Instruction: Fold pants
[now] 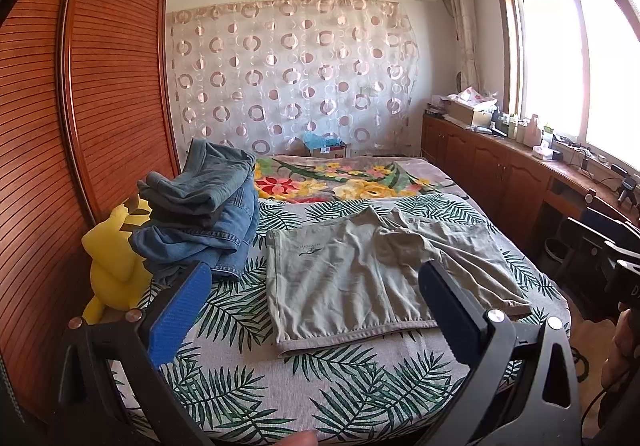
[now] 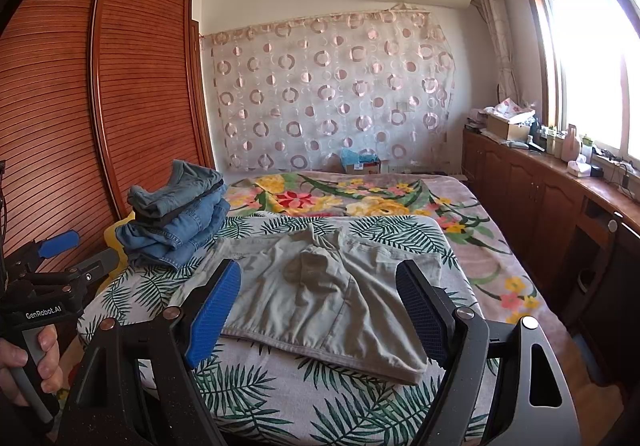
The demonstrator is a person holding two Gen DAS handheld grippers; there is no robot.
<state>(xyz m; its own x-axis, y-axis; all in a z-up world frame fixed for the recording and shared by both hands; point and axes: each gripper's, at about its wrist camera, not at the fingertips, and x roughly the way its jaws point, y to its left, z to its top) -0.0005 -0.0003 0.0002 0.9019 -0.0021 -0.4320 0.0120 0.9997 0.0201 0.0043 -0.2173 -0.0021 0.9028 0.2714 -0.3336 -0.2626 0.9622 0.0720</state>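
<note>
The grey pants (image 1: 380, 278) lie spread flat on the bed (image 1: 248, 398), on the sheet with green leaf print, with the waistband at the near edge and the legs pointing to the far wall. The left gripper (image 1: 316, 310) hovers above the near part of the bed, its fingers wide apart and holding nothing. The right gripper (image 2: 320, 310) is also above the near edge, fingers apart and empty, with the pants seen between them. A stack of folded jeans (image 1: 208, 214) sits to the left of the pants, close beside them. A yellow plush toy (image 1: 116, 258) leans next to the stack, near the wooden wardrobe (image 1: 60, 106).
</note>
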